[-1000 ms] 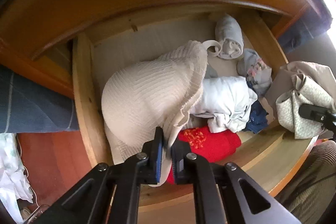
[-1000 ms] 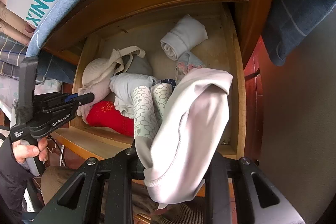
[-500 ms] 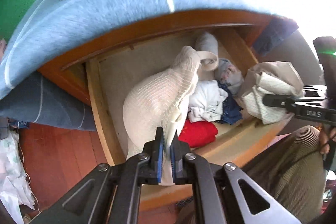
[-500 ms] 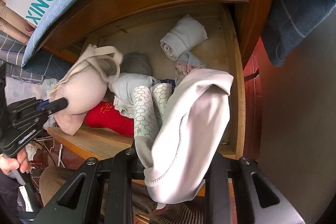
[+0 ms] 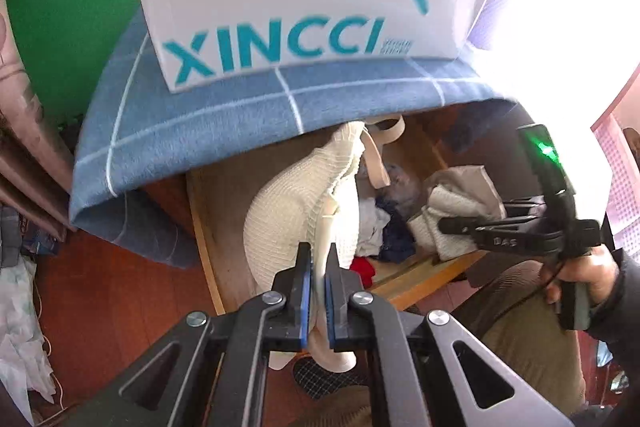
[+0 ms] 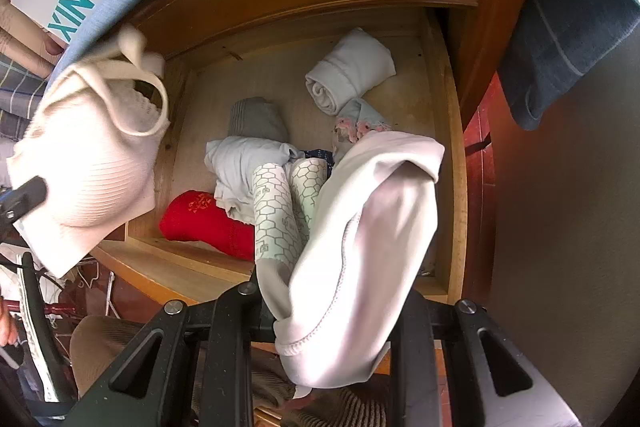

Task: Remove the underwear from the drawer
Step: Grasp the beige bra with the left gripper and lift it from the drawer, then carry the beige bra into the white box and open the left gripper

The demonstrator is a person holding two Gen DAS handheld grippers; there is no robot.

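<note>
The left claw (image 5: 316, 269) is clamped on a cream ribbed bra (image 5: 288, 215) above the drawer's (image 6: 448, 147) left edge; the right claw (image 6: 332, 311) grips pale underwear (image 6: 360, 247).

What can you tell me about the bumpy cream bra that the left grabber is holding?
The cream bra looks like soft ribbed knit with a rounded cup, a lacy edge inside and looped straps on top. It hangs in the air over the left side of the open drawer, with its lower edge pinched between the shut jaws of the left gripper. Nothing else seems to touch it.
</note>
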